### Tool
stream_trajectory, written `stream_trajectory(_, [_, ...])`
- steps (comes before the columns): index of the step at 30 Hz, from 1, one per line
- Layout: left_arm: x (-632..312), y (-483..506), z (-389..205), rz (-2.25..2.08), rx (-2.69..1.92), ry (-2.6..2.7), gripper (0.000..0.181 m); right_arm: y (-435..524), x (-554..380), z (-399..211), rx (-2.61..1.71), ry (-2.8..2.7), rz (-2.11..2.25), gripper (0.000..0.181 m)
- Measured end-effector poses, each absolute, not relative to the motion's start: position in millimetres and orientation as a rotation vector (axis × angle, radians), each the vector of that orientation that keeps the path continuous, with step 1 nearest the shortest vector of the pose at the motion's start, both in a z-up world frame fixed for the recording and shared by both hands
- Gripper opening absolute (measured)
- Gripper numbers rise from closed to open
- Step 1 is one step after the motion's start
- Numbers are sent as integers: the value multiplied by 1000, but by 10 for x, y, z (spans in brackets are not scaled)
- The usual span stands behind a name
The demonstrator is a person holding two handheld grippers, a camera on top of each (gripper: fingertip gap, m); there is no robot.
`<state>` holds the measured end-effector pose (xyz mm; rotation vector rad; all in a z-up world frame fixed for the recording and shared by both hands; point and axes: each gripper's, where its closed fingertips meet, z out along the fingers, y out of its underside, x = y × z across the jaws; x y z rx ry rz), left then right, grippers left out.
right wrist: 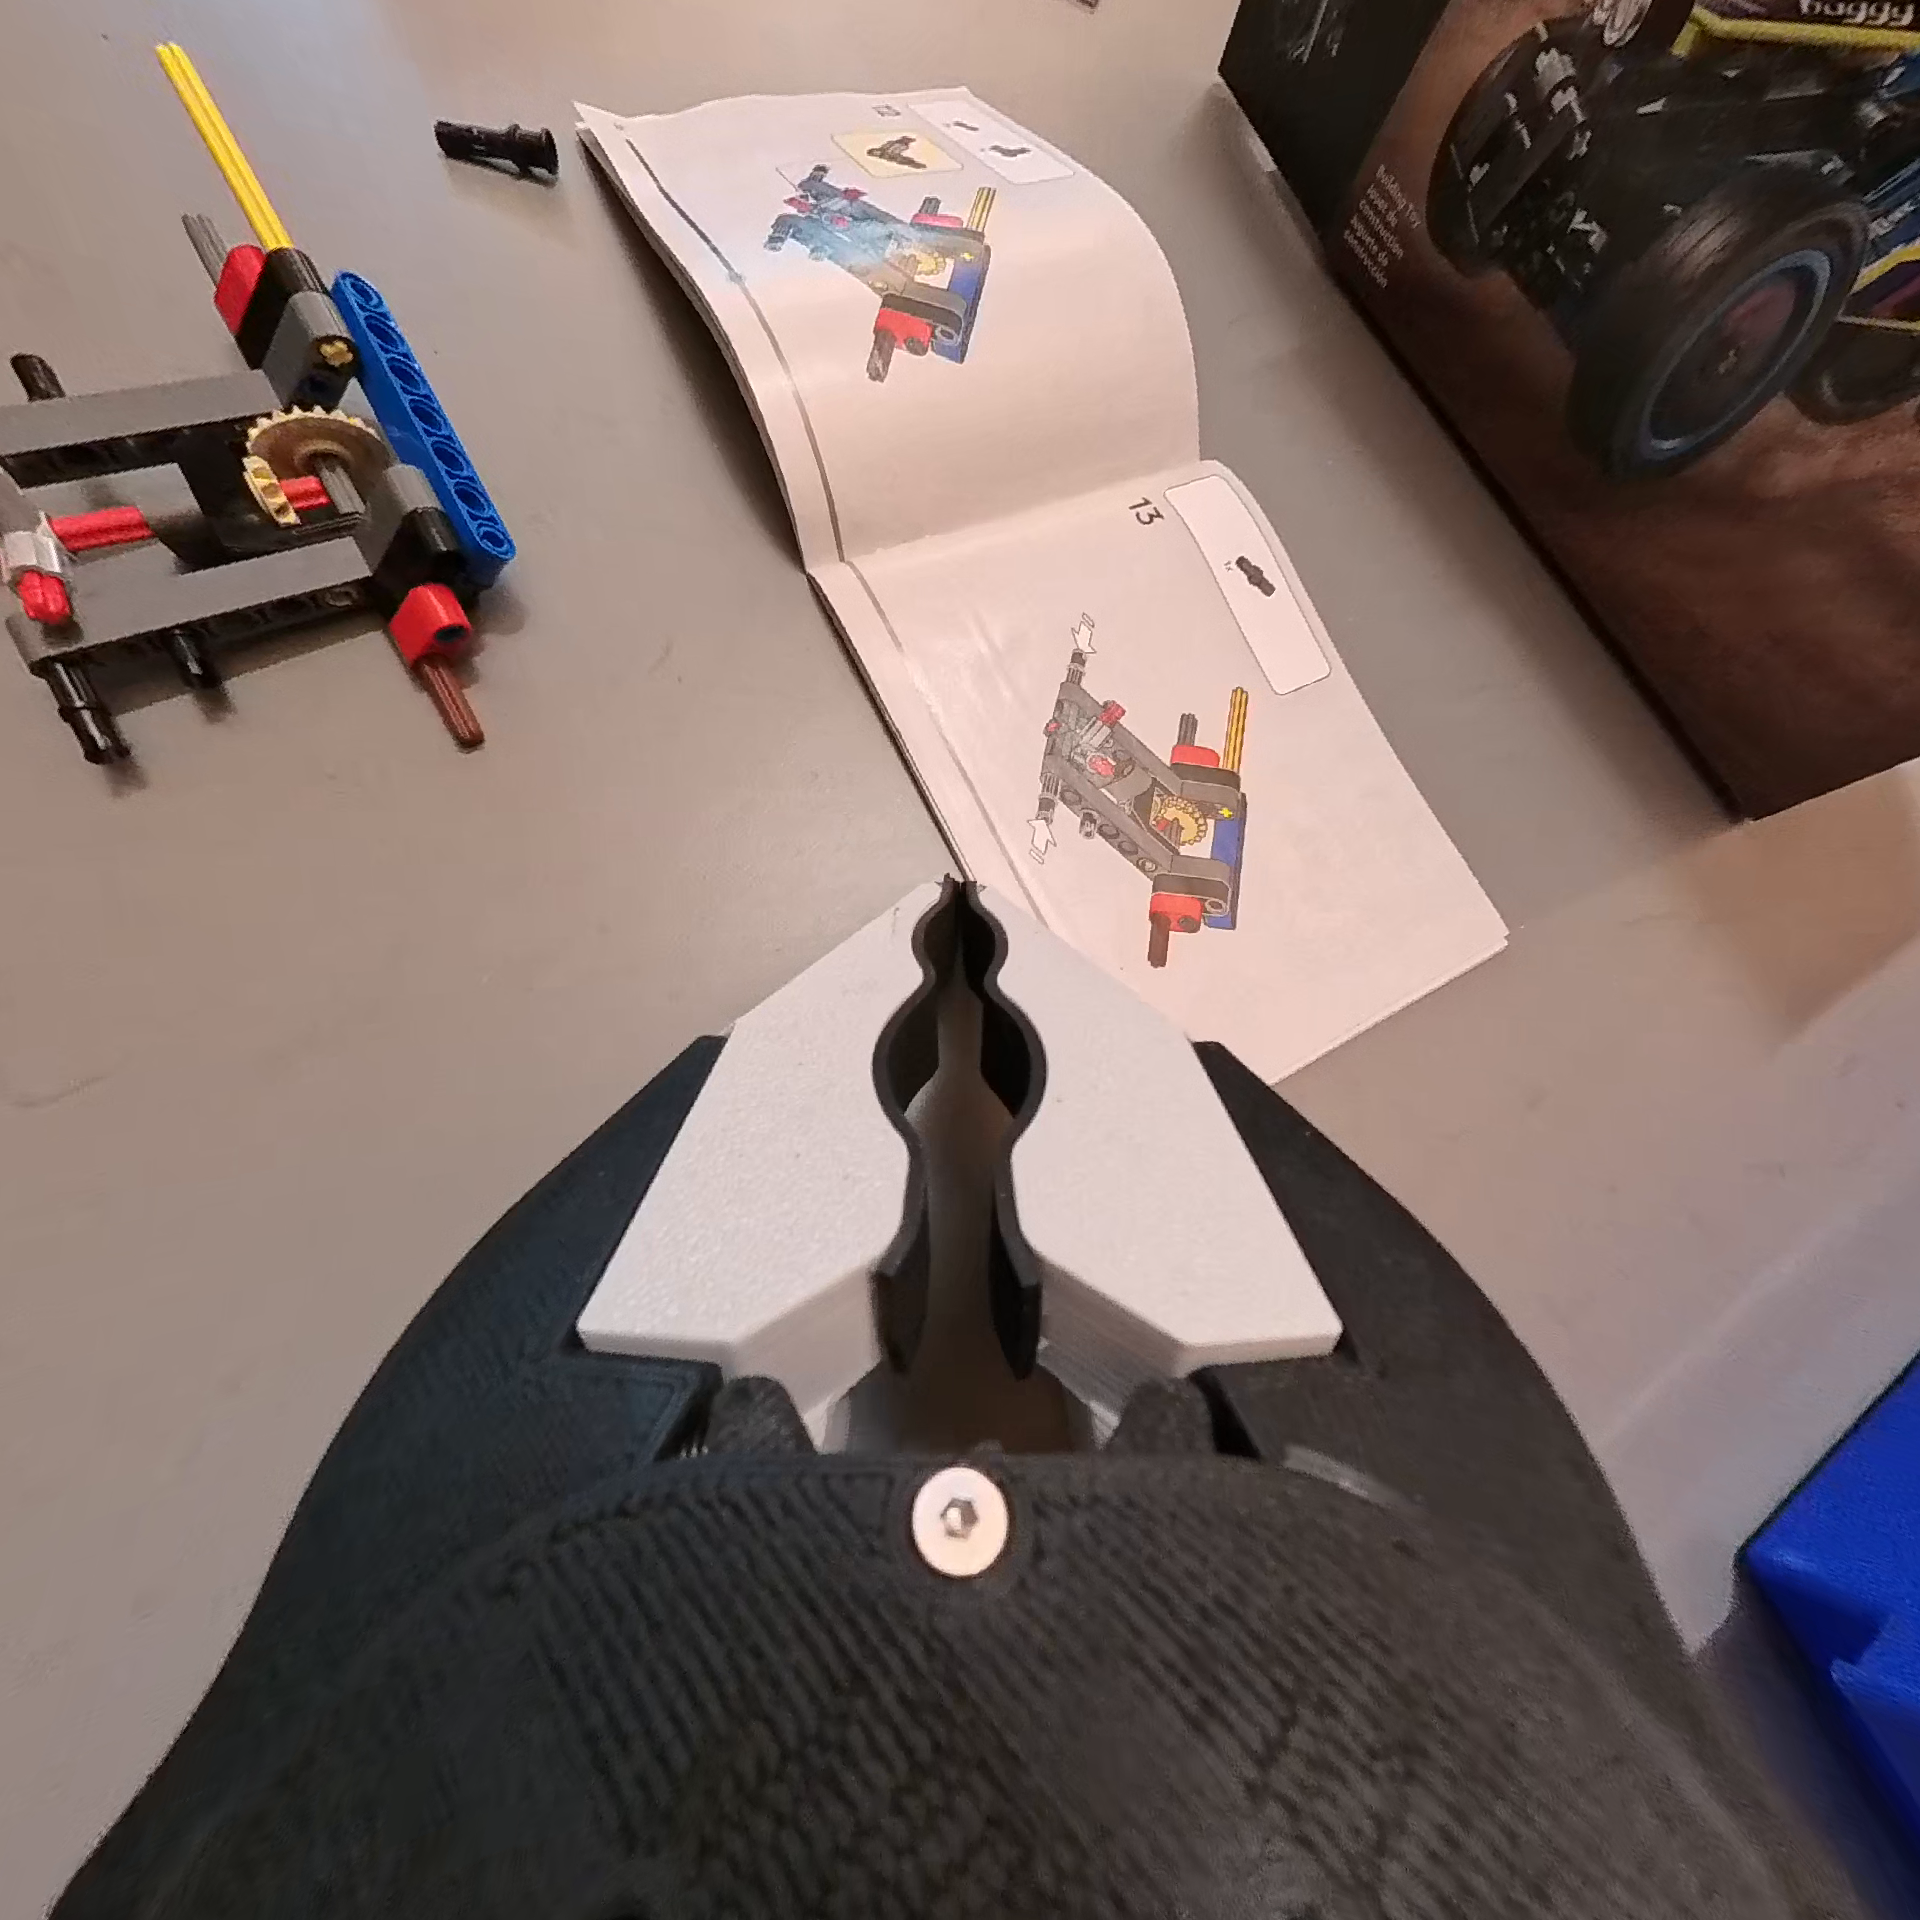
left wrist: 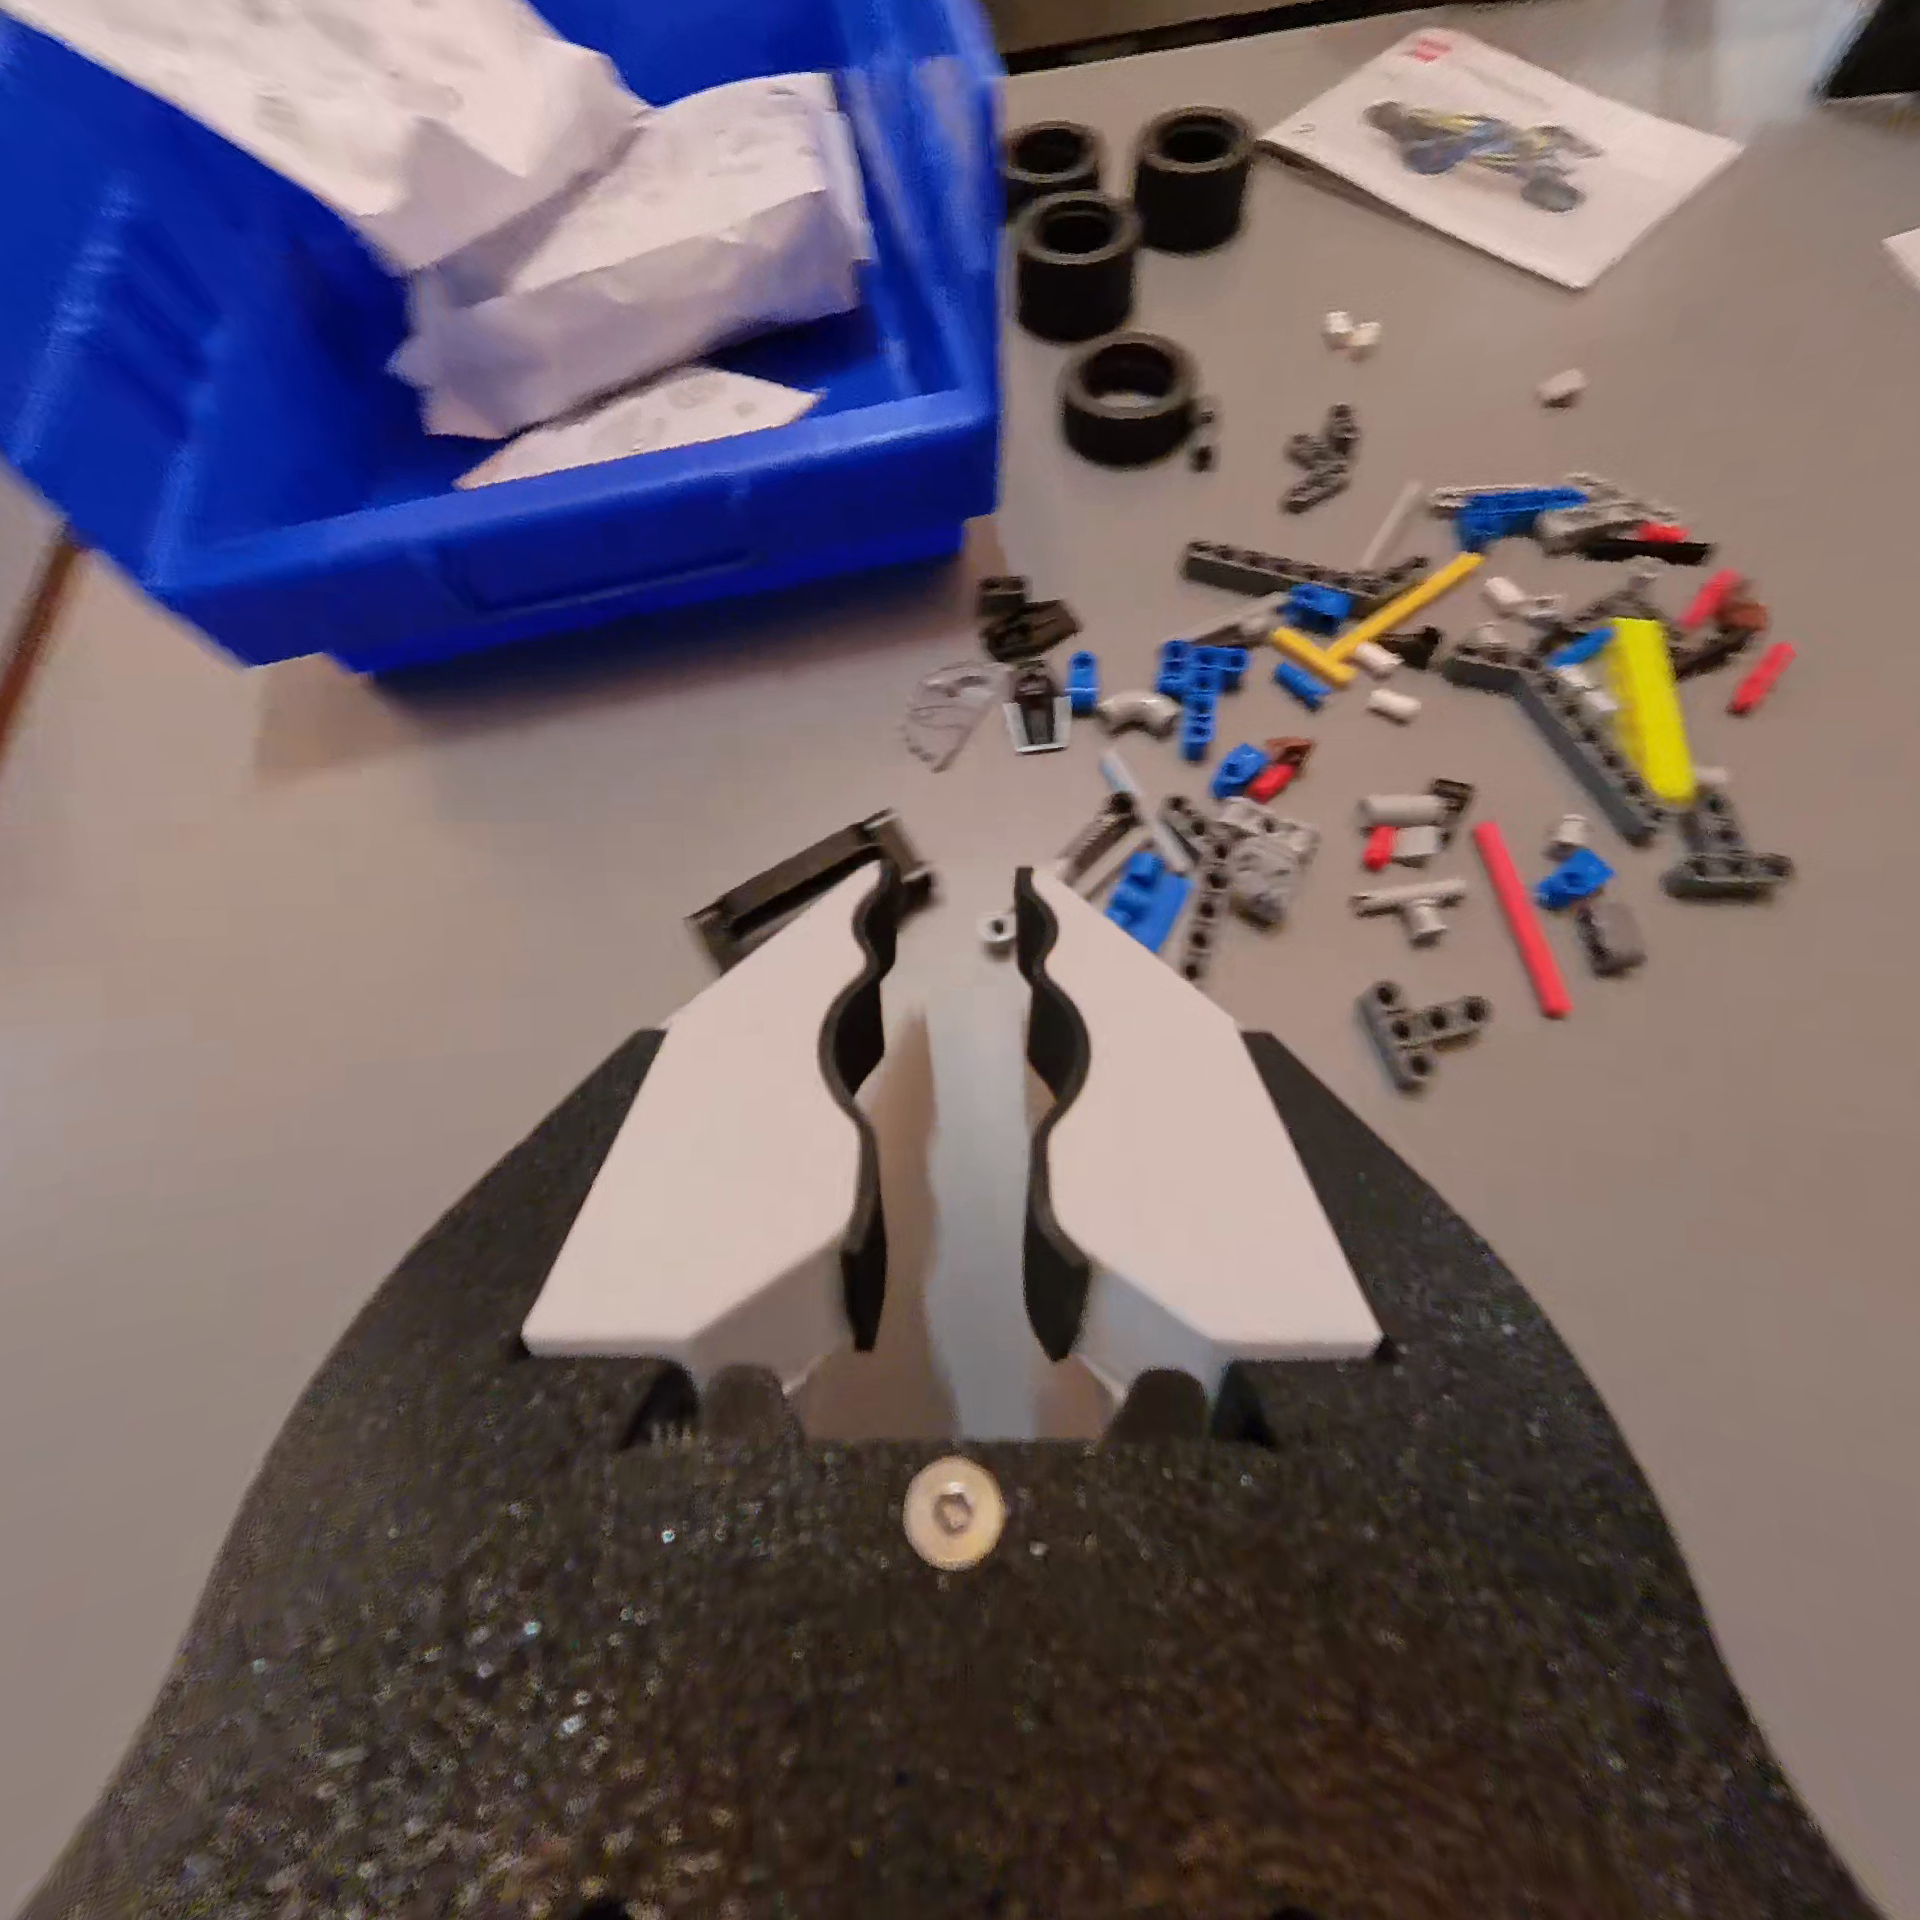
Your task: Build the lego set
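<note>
The build is sitting at an early stage; only a small frame (right wrist: pixel 239 488) is lying assembled at the left edge of the right wrist view, made of grey beams, a blue beam, a tan gear, red bushes and a yellow axle sticking toward the upper left; a loose black pin (right wrist: pixel 497 145) is resting near the top, well apart from it; the open booklet (right wrist: pixel 1039 540) is showing a step for that same frame, with the set's box (right wrist: pixel 1621 343) standing in the upper right.

Most of the work is waiting; in the left wrist view, loose pieces (left wrist: pixel 1455 748) are spreading across the surface (left wrist: pixel 416 987) at centre right, four black tyres (left wrist: pixel 1122 281) are standing unused above them, and a blue bin (left wrist: pixel 582 561) with paper bags is filling the upper left.

The left hand-held gripper (left wrist: pixel 961 894) is hovering with jaws apart, holding nothing, a small grey piece (left wrist: pixel 1000 925) lying just beyond its tips; the right hand-held gripper (right wrist: pixel 961 899) is pressed closed and seems empty.
</note>
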<state>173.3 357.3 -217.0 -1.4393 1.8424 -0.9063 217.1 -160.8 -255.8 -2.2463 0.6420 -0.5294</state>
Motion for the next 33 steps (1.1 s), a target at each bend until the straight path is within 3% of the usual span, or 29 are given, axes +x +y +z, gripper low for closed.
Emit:
stream_trajectory(1, [1726,3674,-2155,-875,-1460,1791,19,-1608,2172,-2558,-2246,644,-526,0])
stream_trajectory(9, [1735,3683,-2155,-1030,-1533,1713,18,-1608,2173,-2558,-2240,654,-505,0])
stream_trajectory(22, [1877,4270,-1820,-820,-1618,1504,19,-1607,2184,-2559,-2244,649,-526,0])
stream_trajectory(26, [2118,3983,-1672,-1158,-1646,1435,18,-1607,2185,-2560,-2245,648,-530,0])
stream_trajectory(33, [2248,3554,-2016,-1008,-1491,1725,16,-1604,2193,-2560,-2245,649,-529,0])
